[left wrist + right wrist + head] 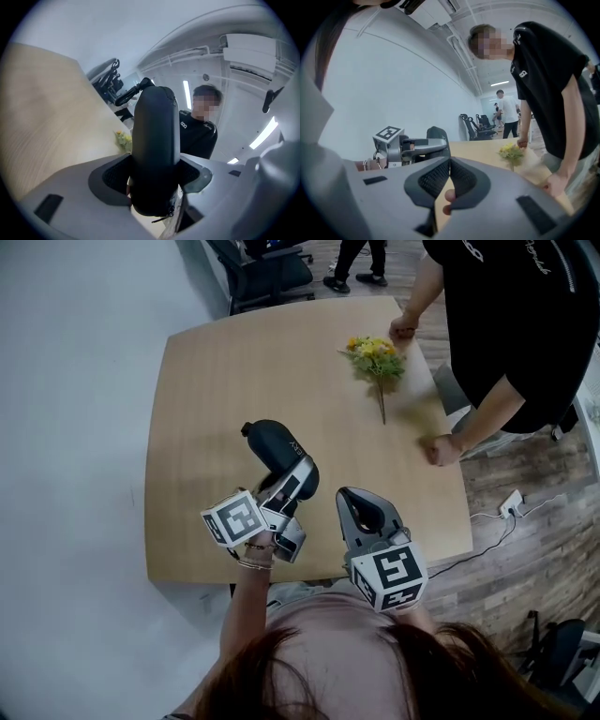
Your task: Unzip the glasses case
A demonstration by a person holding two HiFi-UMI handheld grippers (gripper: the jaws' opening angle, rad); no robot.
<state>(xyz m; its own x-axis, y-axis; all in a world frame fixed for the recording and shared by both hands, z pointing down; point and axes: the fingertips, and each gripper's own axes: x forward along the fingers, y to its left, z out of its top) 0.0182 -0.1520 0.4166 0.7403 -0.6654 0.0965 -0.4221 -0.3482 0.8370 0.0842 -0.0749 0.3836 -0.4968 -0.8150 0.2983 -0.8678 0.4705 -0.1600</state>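
Note:
The black glasses case [274, 444] is held above the wooden table [216, 362], with my left gripper [294, 480] shut on its near end. In the left gripper view the case [155, 140] stands up between the two pads [112, 176], and its small zip pull [165, 217] hangs at the near end. My right gripper [359, 510] hovers just right of the left one, shut and holding nothing. In the right gripper view its pads [433, 178] meet, and the case [437, 133] and left gripper [423, 146] show to the left.
A bunch of yellow flowers [376, 354] lies at the table's far right. A person in a black shirt [511, 315] leans on the right edge with both fists. Office chairs [267, 273] stand beyond the far edge. A cable and socket [511, 502] lie on the floor.

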